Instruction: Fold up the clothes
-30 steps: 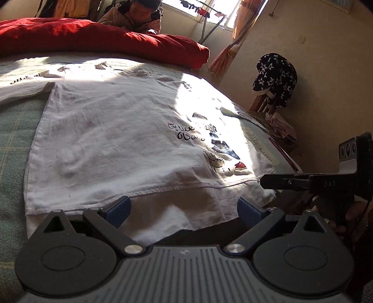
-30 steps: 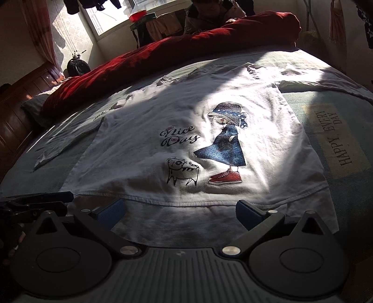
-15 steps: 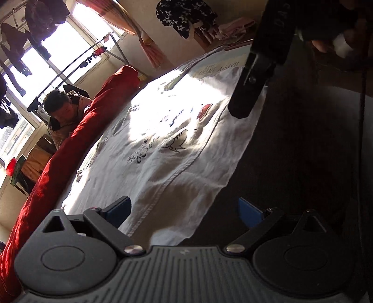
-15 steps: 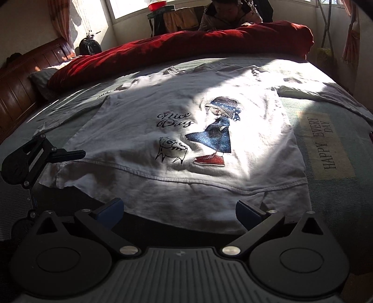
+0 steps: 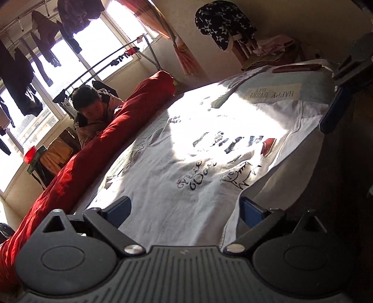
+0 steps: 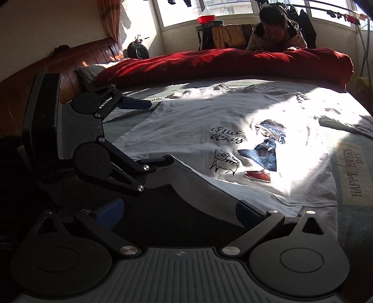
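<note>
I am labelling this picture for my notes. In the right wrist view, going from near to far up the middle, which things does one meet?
right gripper → white T-shirt → red quilt → person → window

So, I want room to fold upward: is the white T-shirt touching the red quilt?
Apart. The right wrist view shows a strip of bare bedsheet between the T-shirt collar and the red quilt.
</note>
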`<state>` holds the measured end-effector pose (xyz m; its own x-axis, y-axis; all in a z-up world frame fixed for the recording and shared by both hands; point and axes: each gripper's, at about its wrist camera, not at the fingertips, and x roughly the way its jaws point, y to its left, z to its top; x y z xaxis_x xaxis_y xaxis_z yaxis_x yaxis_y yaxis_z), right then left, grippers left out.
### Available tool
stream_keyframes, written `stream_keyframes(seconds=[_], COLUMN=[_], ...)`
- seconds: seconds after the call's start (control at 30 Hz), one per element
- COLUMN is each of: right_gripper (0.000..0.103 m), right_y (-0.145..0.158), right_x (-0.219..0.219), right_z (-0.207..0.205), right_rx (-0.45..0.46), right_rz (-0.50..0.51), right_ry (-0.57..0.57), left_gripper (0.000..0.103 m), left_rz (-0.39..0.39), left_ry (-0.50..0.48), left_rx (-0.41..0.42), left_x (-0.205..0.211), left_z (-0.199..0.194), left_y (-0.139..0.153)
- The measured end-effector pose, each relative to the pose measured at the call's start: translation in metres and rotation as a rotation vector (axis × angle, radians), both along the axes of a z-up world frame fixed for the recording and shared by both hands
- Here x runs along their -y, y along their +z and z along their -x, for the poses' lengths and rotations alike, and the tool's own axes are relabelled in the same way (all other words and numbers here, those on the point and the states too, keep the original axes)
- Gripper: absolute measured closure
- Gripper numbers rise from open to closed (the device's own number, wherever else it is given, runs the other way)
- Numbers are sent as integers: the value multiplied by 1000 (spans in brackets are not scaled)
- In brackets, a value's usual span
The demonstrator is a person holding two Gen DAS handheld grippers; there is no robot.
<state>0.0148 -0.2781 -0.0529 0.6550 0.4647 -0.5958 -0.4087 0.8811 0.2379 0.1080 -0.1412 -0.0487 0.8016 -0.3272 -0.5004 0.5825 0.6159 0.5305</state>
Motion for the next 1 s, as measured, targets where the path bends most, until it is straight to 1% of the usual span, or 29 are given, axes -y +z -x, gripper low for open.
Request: stream_keyframes(seconds=[0.07, 0.17, 0.23, 0.3, 0.37, 0.43, 0.5, 0.53, 0.57, 0.63, 0.7, 0.77, 0.87, 0.93, 1.0], right_gripper=[0, 0, 0, 0, 0, 1, 10, 16, 19, 20, 20, 20, 20, 20, 20], right_y=[-2, -13, -21, -25, -24, -24, -26, -28, -29, -32, -35, -34, -31, -27, -23], right_x=[-9, -23, -31, -38, -46, -56, -68, -72, -75, -82, -84, -82, -77, -72, -66], right_z=[-1, -8, -15, -21, -24, -28, -32, -33, -35, -36, -37, -38, -42, -45, -47], right_rx=[-3, -37, -58, -35, 13, 55, 90, 96, 101, 116, 125, 125, 129, 135, 139], right_rz=[-23, -51, -58, -30, 27, 115, 232, 273, 312, 381, 420, 404, 360, 334, 300], right_ry=[50, 104, 104, 87, 86, 95, 120, 132, 144, 163, 163, 170, 172, 167, 163], left_gripper=[5, 5, 5, 5, 5, 5, 5, 5, 5, 5, 5, 5, 5, 5, 5], left_rz=[27, 52, 62, 67, 64, 66, 72, 78, 88, 124, 152, 139, 117, 105, 82], left_ry=[21, 40, 38, 31, 24, 18, 22, 26, 31, 27, -4, -28, -15, -16, -29], left_rx=[-23, -48, -61, -70, -77, -90, -96, -99, -105, -132, -150, -147, -146, -124, -80], left_x=[-2, -4, -7, -9, -11, -12, -14, -15, -16, -20, -24, -27, -36, -43, -51], left_z=[-9, -17, -19, -20, -21, -24, -28, -30, -32, -34, -28, -18, -2, 12, 28], left_y=[2, 2, 3, 3, 3, 5, 8, 9, 11, 14, 16, 13, 8, 8, 8])
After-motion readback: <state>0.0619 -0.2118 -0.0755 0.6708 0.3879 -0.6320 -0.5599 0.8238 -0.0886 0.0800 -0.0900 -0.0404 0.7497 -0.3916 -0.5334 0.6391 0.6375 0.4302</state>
